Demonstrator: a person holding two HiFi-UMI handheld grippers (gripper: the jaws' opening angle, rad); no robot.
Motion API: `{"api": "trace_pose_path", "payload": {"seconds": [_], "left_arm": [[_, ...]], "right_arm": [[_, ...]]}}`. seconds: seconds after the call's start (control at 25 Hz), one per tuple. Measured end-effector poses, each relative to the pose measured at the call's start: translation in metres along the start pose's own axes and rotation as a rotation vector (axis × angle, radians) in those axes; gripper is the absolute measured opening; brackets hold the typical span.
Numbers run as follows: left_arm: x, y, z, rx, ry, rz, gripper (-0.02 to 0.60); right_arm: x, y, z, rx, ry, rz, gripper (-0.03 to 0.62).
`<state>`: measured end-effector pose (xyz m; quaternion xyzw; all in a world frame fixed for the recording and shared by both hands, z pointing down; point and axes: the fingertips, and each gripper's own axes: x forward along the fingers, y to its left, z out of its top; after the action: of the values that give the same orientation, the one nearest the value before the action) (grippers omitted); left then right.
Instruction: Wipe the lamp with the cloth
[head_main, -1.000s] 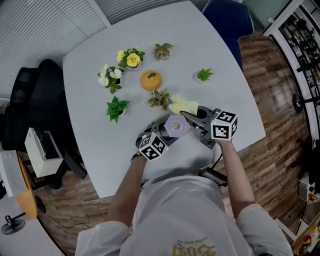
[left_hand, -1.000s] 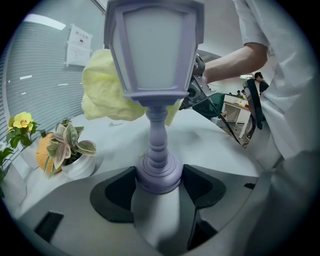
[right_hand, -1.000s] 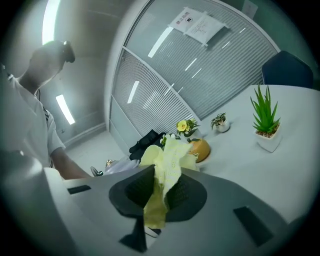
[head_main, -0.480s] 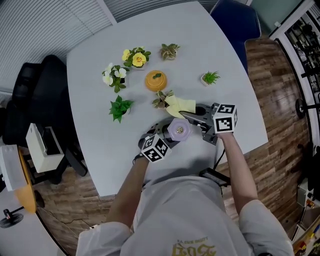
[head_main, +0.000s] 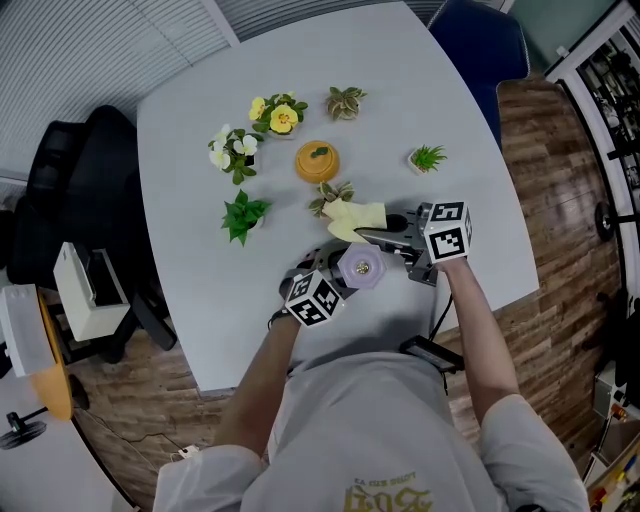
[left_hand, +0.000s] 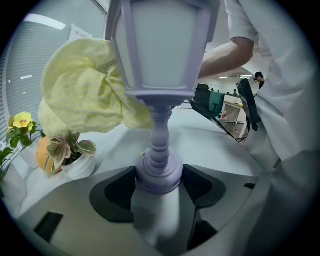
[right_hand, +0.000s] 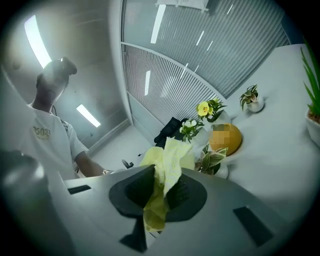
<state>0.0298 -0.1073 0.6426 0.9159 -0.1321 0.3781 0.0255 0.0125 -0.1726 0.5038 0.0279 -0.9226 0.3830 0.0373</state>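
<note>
Grey tabletop (head_main: 190, 140): head view shows only the top of the lamp (head_main: 360, 268). Left gripper view shows the left gripper (left_hand: 159, 176) clamped on its base, cloth (left_hand: 85, 92) against the shade. The right gripper (right_hand: 159, 192) pinches the cloth.

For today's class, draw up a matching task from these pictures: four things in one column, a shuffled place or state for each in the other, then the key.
Things
1. lilac lantern-shaped lamp
2. pale yellow cloth
3. round orange object
4. spiky green plant in a white pot

Places or states
A. pinched in the right gripper
B. alone near the right edge of the table
C. base clamped by the left gripper
D. standing free beside a yellow-flowered plant

Pairs: 1-C, 2-A, 3-D, 4-B
</note>
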Motion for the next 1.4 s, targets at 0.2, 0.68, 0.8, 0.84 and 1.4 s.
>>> {"api": "trace_pose_path", "payload": {"seconds": [0.2, 0.68, 0.8, 0.84, 1.4], "left_arm": [[0.0, 0.001, 0.0, -0.001, 0.002, -0.002, 0.305], [0.0, 0.001, -0.001, -0.001, 0.004, -0.005, 0.305], [0.0, 0.001, -0.001, -0.001, 0.004, -0.005, 0.305], [-0.001, 0.0, -0.001, -0.003, 0.005, -0.005, 0.305], [0.001, 0.001, -0.002, -0.011, 0.014, -0.014, 0.305]], "right_arm": [[0.004, -0.01, -0.014, -0.017, 0.08, -0.035, 0.052], [0.0, -0.007, -0.016, -0.022, 0.089, -0.04, 0.051], [-0.001, 0.001, -0.006, -0.009, 0.052, -0.002, 0.051], [-0.001, 0.0, -0.006, -0.006, 0.053, -0.003, 0.051], [-0.014, -0.021, -0.031, 0.022, 0.054, -0.146, 0.051]]}}
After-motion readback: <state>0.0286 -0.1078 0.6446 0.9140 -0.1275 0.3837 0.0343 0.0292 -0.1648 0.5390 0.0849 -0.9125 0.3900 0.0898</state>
